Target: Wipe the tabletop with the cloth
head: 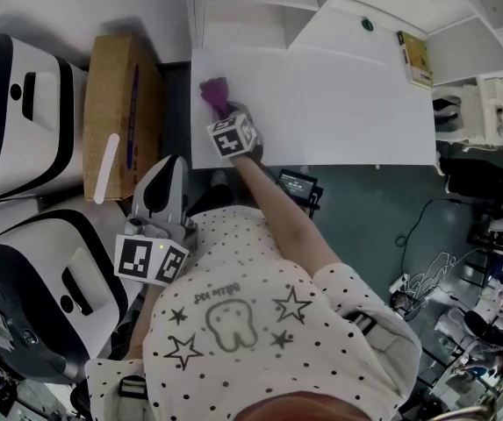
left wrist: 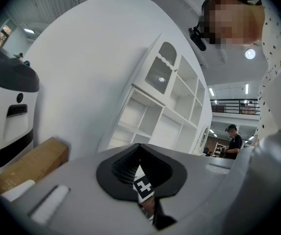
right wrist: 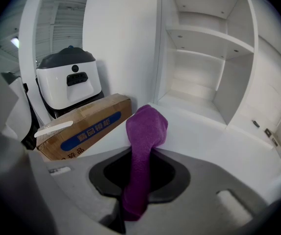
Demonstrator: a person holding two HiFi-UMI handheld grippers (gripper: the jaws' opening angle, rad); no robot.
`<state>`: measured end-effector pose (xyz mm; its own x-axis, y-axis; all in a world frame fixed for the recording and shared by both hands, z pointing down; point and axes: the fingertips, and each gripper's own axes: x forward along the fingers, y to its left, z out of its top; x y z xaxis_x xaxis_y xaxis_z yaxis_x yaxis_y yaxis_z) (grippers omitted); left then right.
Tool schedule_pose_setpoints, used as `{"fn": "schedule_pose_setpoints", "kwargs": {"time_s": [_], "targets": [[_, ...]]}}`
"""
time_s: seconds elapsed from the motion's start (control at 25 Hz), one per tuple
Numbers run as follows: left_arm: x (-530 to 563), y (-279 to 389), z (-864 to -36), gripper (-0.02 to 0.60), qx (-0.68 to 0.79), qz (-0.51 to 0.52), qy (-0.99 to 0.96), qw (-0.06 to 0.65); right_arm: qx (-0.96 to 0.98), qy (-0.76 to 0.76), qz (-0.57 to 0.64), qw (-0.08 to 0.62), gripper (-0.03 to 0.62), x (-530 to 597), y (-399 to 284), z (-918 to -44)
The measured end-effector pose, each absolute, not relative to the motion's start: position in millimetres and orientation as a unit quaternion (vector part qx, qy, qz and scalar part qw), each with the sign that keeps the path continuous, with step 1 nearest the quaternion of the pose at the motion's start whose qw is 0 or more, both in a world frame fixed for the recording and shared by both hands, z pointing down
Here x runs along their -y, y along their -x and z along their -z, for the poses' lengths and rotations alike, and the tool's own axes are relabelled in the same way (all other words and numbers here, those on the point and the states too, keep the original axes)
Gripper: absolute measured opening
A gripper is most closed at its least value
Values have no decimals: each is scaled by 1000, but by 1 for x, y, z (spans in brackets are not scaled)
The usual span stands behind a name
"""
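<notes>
A purple cloth [head: 212, 89] lies bunched at the far left of the white tabletop [head: 339, 103], close to its left edge. My right gripper [head: 220, 103] reaches over the table's front edge and is shut on the cloth; its marker cube sits just behind. In the right gripper view the cloth [right wrist: 149, 124] runs up between the jaws of the right gripper [right wrist: 141, 155] and folds over onto the table. My left gripper [head: 168, 167] is held off the table, low at the left beside the person's body, and holds nothing. In its own view the left gripper [left wrist: 140, 173] has its jaws together.
A cardboard box [head: 121, 103] stands left of the table, seen also as the box [right wrist: 84, 126] beside the cloth. Two white machines [head: 14, 117] [head: 40, 288] stand further left. White shelving [head: 260, 7] backs the table. A green box [head: 416, 58] lies at the far right; a black device [head: 297, 184] sits on the floor.
</notes>
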<state>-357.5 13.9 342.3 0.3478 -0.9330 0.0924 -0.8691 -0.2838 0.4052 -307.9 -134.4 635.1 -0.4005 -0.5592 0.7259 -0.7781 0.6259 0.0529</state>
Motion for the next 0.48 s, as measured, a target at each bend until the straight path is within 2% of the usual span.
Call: {"fn": "schedule_pose_setpoints", "kwargs": {"time_s": [0.48], "targets": [[-20, 360, -342, -5, 580, 76, -788, 195, 841, -367, -134, 375, 61, 124, 334, -635]]}}
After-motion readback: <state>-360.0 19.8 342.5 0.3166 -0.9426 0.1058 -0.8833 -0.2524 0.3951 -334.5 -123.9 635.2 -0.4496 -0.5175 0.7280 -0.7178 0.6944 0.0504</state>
